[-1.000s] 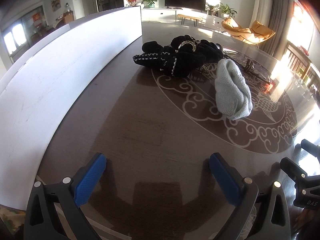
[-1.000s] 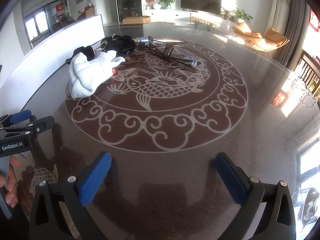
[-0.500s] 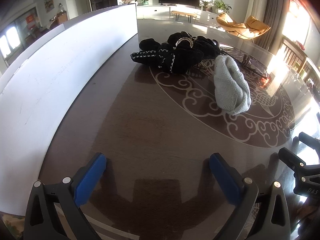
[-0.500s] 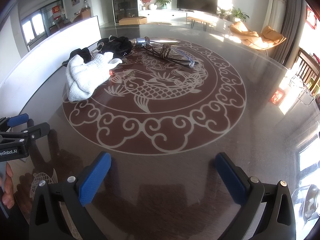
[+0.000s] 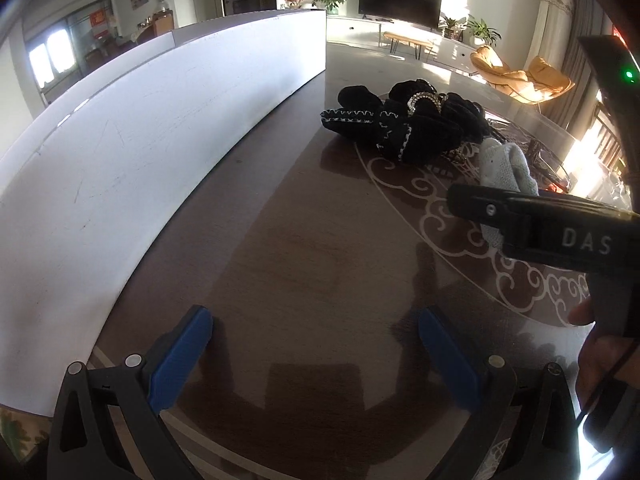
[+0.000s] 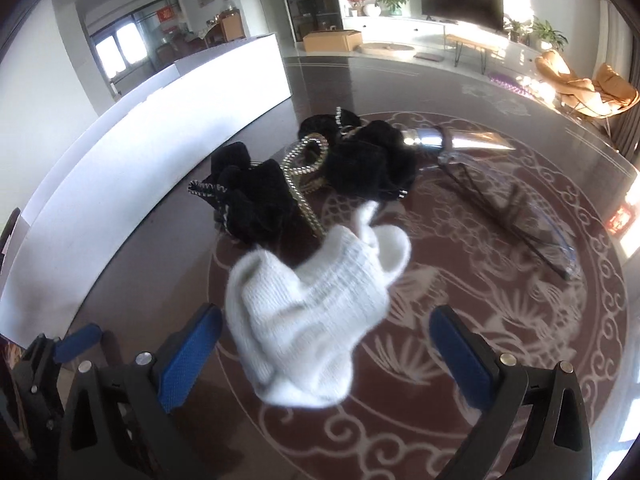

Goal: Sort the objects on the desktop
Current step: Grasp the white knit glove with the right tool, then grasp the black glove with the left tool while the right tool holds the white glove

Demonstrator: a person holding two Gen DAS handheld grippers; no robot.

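Right tongs point(image 6: 326, 356): jaws wide, nothing held. The white knit glove point(image 6: 316, 316) sits right between the blue pads, slightly toward my left pad point(image 6: 188, 356); can't tell if that pad touches the fabric. The glove's long axis runs roughly along my line of sight, cuff end nearest, finger tips pointing away toward the black pile. So I judge the closing line crosses the glove's short axis, which is what I want for a pinch.

Left tongs point(image 5: 314, 356): also wide, empty, hovering over bare desk point(image 5: 320, 264) beside the white board point(image 5: 152, 140). Nothing between its pads. In the left view the right tool body crosses in front of the glove point(image 5: 506, 168), so the right hand is clearly the nearer one; the left is well apart from every object.

Further out: black gloves with white stitching point(image 6: 252, 196) just beyond the white glove's tips, with a bead chain point(image 6: 304, 176) looped over them and running down toward the white glove. Can't tell if the chain touches it; snag risk on lift. Glasses point(image 6: 516, 216) and a shiny silver piece point(image 6: 460, 142) lie beyond, to the right, clear of the grasp.

Sorting looks barely started: everything on the desk is in one cluster.
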